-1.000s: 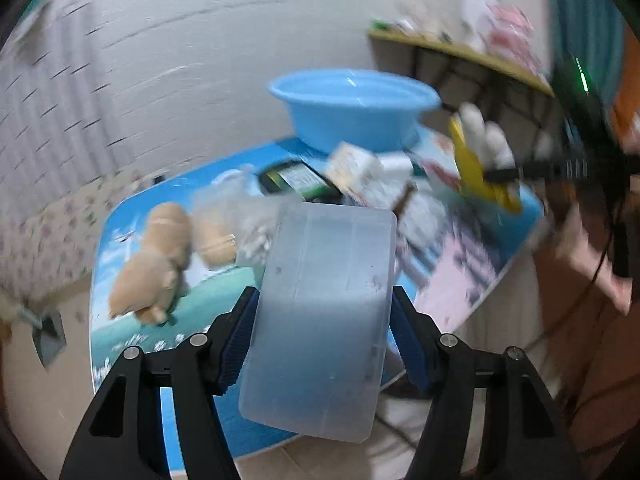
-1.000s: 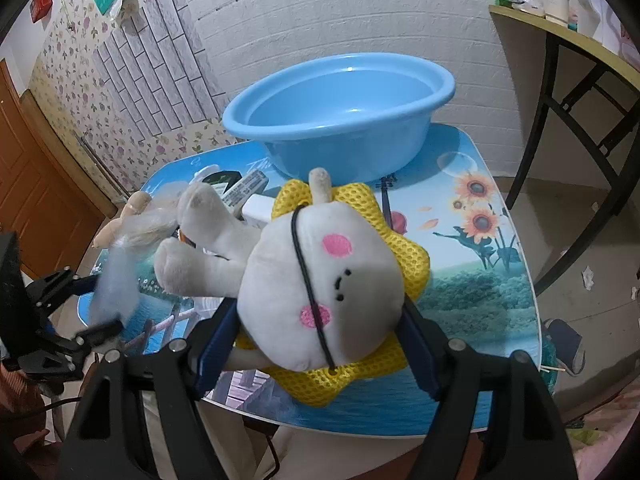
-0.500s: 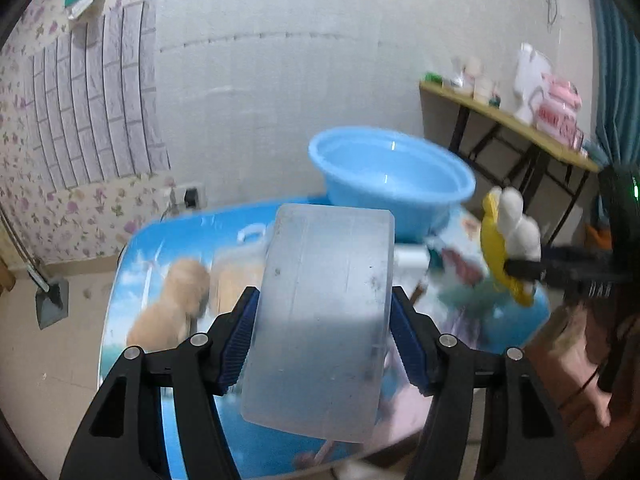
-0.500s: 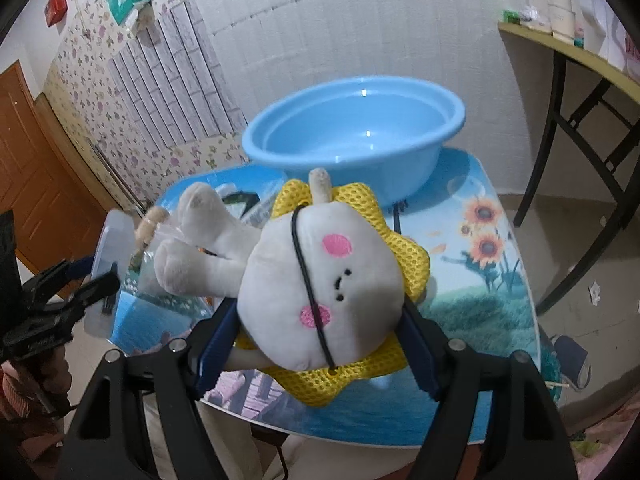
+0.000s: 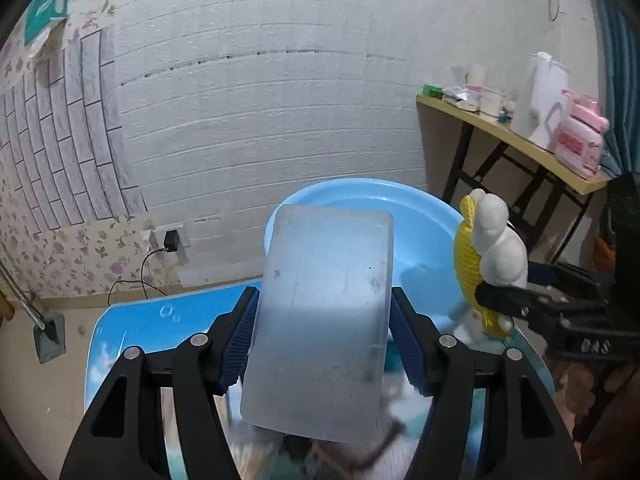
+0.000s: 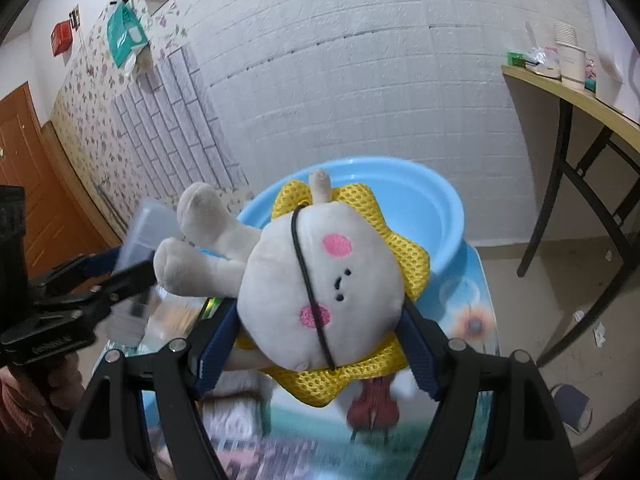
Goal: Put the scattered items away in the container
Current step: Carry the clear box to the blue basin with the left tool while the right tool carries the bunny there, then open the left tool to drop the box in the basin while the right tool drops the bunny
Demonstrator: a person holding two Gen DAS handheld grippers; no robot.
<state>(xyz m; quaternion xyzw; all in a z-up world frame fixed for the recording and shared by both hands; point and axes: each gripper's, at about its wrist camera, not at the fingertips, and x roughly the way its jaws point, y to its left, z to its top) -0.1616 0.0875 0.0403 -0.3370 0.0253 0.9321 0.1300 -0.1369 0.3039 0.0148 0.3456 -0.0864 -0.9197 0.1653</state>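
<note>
Your left gripper [image 5: 324,336] clamps a frosted box [image 5: 320,320]; your right gripper [image 6: 316,340] grips a plush toy [image 6: 320,292].
Both hang before the blue basin [image 5: 424,232] on the table [image 5: 160,320].

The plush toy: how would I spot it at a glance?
Find the big blue basin by the white brick wall. In front of it, the right gripper clamps the plush toy. Only it has a white face, pink cheeks and a yellow mesh frill.

White brick wall [image 5: 280,80], floral wallpaper [image 6: 92,120], wooden shelf-table [image 5: 520,140].
</note>
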